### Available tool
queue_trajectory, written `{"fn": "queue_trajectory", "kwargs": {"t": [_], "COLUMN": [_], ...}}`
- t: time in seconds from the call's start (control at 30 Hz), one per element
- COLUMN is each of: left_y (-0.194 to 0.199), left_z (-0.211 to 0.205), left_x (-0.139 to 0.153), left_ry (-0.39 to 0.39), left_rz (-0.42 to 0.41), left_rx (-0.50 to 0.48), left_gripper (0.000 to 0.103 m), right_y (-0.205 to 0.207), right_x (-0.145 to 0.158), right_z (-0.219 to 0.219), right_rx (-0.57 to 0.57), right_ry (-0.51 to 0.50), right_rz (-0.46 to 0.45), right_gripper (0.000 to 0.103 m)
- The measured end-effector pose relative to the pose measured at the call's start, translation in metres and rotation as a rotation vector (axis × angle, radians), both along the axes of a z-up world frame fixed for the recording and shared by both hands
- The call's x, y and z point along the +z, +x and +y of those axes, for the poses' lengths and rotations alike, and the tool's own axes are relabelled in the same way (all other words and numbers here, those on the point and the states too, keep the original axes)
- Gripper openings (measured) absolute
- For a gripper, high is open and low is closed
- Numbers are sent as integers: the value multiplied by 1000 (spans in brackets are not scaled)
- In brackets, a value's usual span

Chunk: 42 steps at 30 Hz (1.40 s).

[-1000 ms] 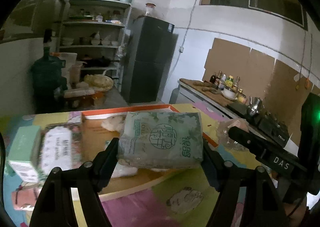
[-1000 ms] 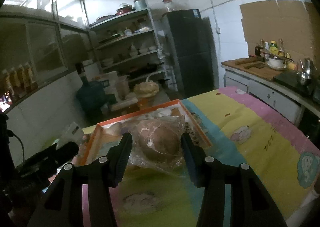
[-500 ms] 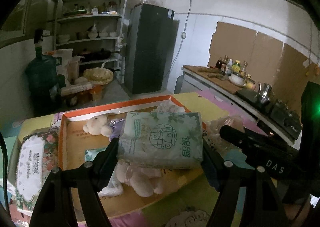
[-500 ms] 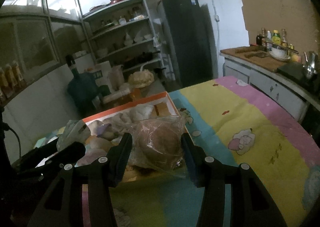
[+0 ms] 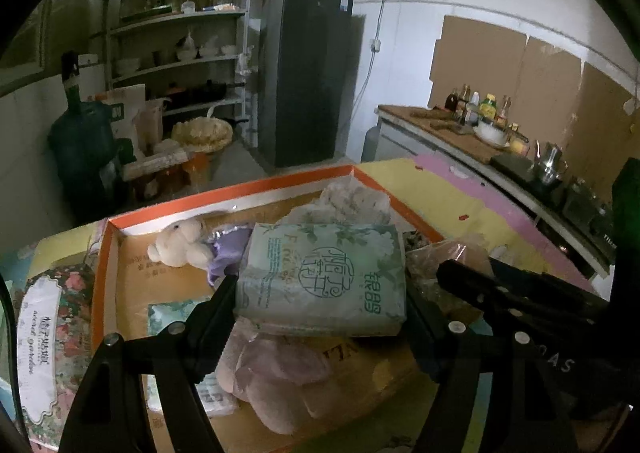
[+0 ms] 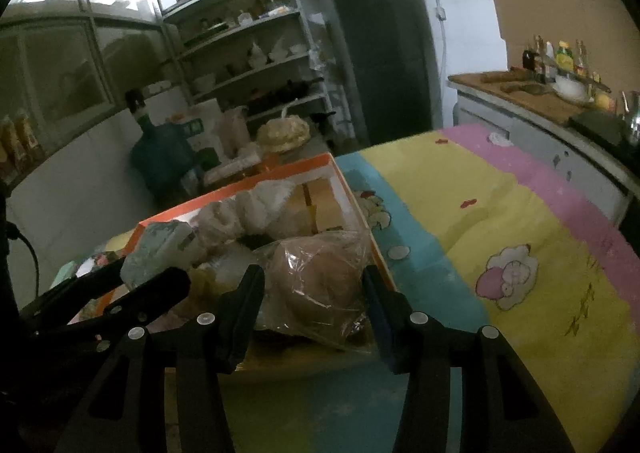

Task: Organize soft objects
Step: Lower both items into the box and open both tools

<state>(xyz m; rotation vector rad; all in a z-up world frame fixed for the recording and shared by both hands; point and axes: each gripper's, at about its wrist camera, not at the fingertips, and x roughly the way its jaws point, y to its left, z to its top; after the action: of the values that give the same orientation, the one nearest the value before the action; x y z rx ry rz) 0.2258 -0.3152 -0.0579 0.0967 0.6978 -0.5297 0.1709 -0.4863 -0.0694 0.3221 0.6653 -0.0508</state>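
My left gripper is shut on a pale green tissue pack and holds it over the orange-rimmed cardboard tray. Inside the tray lie a white plush toy, a purple soft thing, a pink plush below the pack, and a fluffy white bundle. My right gripper is shut on a brown bun in a clear plastic bag, held over the tray's right near corner. The tissue pack shows at the left of the right wrist view.
A floral tissue pack lies left of the tray on the table. The patterned cloth covers the table to the right. Behind stand shelves, a dark fridge, a water jug and a counter with bottles.
Both grippers have moved forward and down over the tray, each keeping its load. The tray and its soft toys now fill more of both views.
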Motion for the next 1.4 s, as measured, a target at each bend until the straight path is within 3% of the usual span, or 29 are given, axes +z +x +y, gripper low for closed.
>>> {"fn": "queue_trajectory", "kwargs": {"t": [0.27,0.63,0.97,1.4], "left_y": [5,8,1,-12], "left_z": [-2,10,13,23], "left_x": [-10,-11,-3,10], "left_ry": [37,-21,-34,-57], "left_rz": [16,44,20,-8], "left_rx": [4,8,19,26], "left_gripper": [76,77,88,90], "right_y": [6,8,4,-6], "right_x": [-9,-10,-6,3], "right_z": [-3,-3,-3,2], "right_rx": [5,8,-9,-22], "right_ry": [10,20,26,36], "right_rz": [23,27,13,-10], "right_gripper": [52,57,69,70]}}
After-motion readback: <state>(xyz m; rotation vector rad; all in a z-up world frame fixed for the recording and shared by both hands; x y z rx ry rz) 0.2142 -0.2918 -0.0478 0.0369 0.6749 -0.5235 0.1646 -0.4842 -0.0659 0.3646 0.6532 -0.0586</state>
